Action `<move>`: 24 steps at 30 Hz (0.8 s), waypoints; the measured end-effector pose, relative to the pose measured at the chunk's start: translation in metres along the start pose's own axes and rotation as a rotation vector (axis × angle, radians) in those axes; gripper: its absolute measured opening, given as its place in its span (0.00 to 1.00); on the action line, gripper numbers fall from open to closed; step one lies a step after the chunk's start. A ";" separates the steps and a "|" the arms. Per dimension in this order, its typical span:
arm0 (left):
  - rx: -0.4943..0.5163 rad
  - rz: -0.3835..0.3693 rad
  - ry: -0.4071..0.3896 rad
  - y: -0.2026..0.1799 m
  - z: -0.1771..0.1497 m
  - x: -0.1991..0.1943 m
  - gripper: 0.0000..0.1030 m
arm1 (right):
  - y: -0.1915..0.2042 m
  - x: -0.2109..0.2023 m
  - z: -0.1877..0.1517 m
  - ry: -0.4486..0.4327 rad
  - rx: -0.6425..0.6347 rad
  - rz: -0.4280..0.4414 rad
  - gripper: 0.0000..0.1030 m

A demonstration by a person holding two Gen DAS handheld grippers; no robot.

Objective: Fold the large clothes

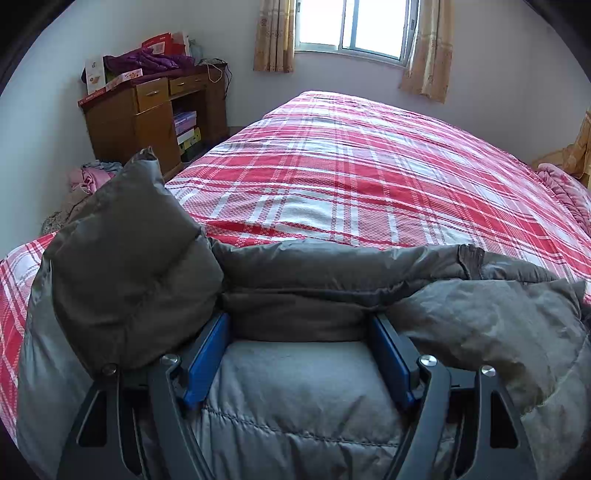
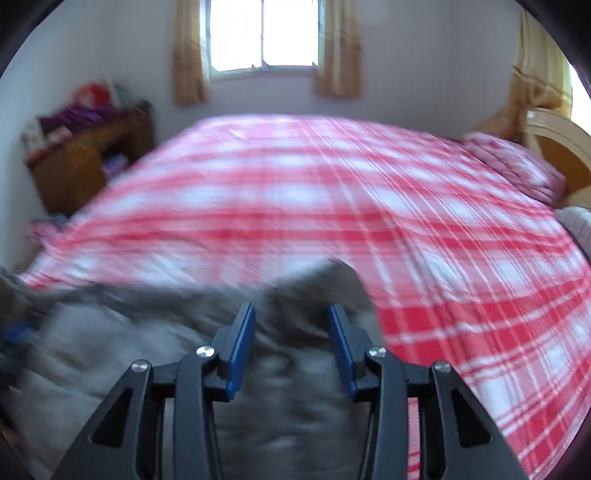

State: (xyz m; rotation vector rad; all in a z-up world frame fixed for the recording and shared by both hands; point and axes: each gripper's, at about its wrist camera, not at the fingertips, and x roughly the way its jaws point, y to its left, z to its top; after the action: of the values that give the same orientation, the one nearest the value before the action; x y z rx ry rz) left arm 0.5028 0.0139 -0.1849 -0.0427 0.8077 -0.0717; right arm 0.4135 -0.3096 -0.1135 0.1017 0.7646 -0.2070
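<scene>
A grey puffy down jacket (image 1: 303, 398) lies on the near edge of a bed with a red and white plaid cover (image 1: 351, 177). One part of it stands up at the left like a raised sleeve (image 1: 129, 266). My left gripper (image 1: 301, 325) is open, its blue pads wide apart, pressed into the jacket with a dark fold between them. In the blurred right wrist view, my right gripper (image 2: 291, 314) is open just above the jacket (image 2: 280, 387), near its right end, with the plaid cover (image 2: 406, 221) beyond.
A wooden desk (image 1: 155, 110) piled with boxes and purple cloth stands at the far left by the wall. Pink clothes (image 1: 88, 177) lie on the floor beside it. A pink quilt (image 2: 517, 166) and headboard (image 2: 557, 147) are at the right. A curtained window (image 1: 354, 26) is ahead.
</scene>
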 end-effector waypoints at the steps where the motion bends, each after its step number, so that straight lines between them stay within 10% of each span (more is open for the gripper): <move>1: 0.002 0.002 0.000 0.000 0.000 0.000 0.74 | -0.009 0.015 -0.009 0.044 0.029 0.005 0.43; 15: 0.024 -0.002 0.041 -0.002 0.004 -0.009 0.74 | -0.040 0.040 -0.021 0.079 0.214 0.144 0.45; 24: -0.101 -0.065 -0.051 0.067 -0.014 -0.134 0.74 | -0.016 0.028 -0.013 0.112 0.028 -0.020 0.38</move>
State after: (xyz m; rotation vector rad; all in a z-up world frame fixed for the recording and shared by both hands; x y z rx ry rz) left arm 0.4041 0.0917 -0.1024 -0.1654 0.7587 -0.0915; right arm 0.4207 -0.3269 -0.1421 0.1330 0.8743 -0.2331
